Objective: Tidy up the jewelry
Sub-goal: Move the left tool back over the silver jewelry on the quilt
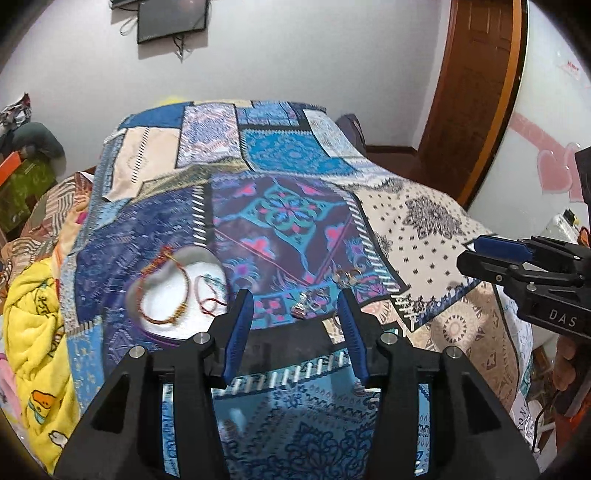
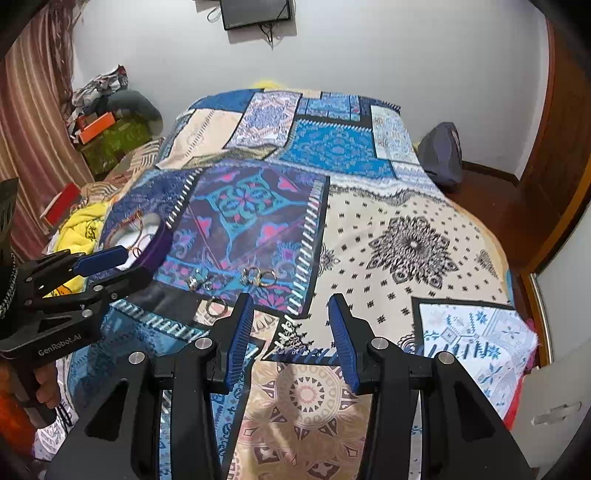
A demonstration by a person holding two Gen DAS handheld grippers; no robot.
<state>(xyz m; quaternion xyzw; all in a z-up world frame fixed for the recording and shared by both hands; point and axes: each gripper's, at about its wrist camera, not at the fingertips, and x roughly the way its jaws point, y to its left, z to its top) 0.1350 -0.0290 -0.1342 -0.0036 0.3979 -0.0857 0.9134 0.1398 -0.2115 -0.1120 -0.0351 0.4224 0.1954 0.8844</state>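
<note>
A white dish with a purple rim [image 1: 159, 336] lies on the patchwork bedspread [image 1: 280, 218] and holds red-and-gold bracelets [image 1: 173, 317]. Small metal rings [image 1: 304, 304] lie loose on the cloth to its right, with more rings [image 1: 347, 277] a little farther on. My left gripper [image 1: 294, 295] hovers open above the nearer rings, with nothing between its pads. In the right wrist view the rings [image 2: 197, 282] [image 2: 258, 277] [image 2: 216, 307] lie just ahead and to the left of my right gripper [image 2: 291, 299], which is open and empty. The left gripper [image 2: 122, 267] reaches in beside the dish [image 2: 159, 247].
A yellow blanket [image 1: 33, 332] is bunched at the bed's left side. Boxes and clutter [image 2: 103, 136] stand by a striped curtain. A dark cushion [image 2: 443, 155] sits on the floor near the wooden door [image 1: 472, 92]. A screen [image 2: 255, 13] hangs on the far wall.
</note>
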